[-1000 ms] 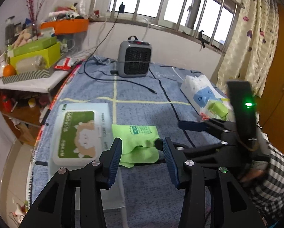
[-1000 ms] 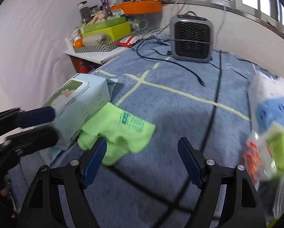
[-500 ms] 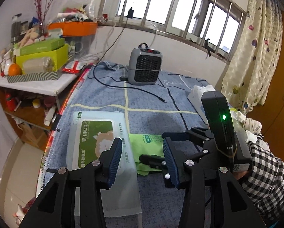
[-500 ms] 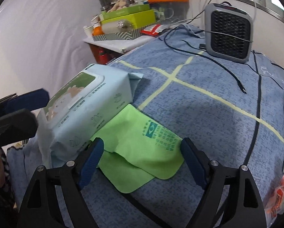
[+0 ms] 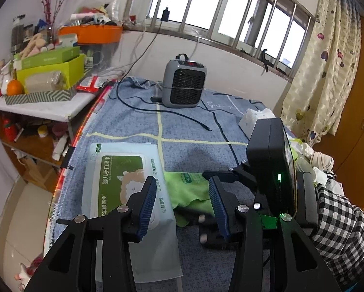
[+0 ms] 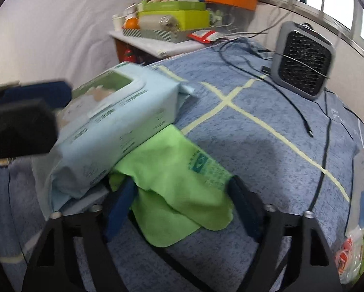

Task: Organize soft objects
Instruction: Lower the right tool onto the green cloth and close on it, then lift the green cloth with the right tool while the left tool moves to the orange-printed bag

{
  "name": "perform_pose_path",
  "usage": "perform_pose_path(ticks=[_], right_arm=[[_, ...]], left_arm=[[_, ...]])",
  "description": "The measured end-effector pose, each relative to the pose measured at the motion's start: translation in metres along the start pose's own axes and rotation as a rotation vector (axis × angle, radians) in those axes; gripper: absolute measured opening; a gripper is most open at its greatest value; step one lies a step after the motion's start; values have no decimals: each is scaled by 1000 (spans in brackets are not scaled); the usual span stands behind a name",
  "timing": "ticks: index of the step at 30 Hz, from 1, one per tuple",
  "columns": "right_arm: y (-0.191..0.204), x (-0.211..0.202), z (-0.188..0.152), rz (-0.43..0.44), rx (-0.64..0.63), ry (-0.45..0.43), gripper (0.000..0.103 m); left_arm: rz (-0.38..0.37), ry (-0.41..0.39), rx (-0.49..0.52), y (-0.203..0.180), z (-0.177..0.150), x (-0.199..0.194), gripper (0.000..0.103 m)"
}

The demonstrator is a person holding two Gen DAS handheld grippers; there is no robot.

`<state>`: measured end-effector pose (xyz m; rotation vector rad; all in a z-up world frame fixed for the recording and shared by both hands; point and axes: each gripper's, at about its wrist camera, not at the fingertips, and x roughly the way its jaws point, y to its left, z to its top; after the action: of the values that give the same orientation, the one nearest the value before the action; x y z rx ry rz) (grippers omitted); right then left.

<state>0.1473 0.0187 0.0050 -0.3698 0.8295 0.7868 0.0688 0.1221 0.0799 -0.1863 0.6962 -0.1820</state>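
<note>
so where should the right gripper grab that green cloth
Grip the loose folded edge of the green cloth nearest the right gripper, coming in low from the near side. Its far-left part is tucked under the wet wipes pack, so pinch the free hem.

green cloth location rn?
The green cloth lies on the blue bedspread, one edge tucked under the wipes pack. In the right wrist view it lies between the open jaws of the right gripper.
</note>
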Motion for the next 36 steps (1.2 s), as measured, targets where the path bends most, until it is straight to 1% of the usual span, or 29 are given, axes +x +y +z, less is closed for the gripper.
perform_pose_path(ticks=[1,2,3,4,6,8,13,15,22,30,32,36], right_arm=[[-3,-1,1,-18,17,-5,55],[-6,-2,1,-31,35,-12,45],[-8,-3,2,-32,50,-14,38],[-10,-3,2,-42,62,-17,34],[-11,-5,2,-47,74,-20,19],[-12,-6,1,-36,89,-22,12],[-11,-13,-4,-39,125,-38,9],[-13,-19,-6,-24,137,-50,9],[-19,-58,-24,-45,203,-121,9],[-33,-106,-65,-139,293,-150,9],[-36,-118,-76,-151,322,-160,9],[-41,-136,-95,-200,343,-161,9]], left_arm=[[1,0,-1,0,0,0,43],[0,-1,-3,0,1,0,43],[-1,-3,-3,0,0,0,43],[-1,-6,-5,0,0,0,43],[-2,-8,-2,0,0,-1,43],[2,-6,-3,0,0,-1,43],[6,-1,0,-2,0,-2,43],[6,-4,-1,-3,1,-4,43],[-10,-1,11,-15,1,-4,43],[-64,39,43,-45,0,13,47],[-73,47,55,-55,0,18,47],[-109,74,71,-74,0,32,47]])
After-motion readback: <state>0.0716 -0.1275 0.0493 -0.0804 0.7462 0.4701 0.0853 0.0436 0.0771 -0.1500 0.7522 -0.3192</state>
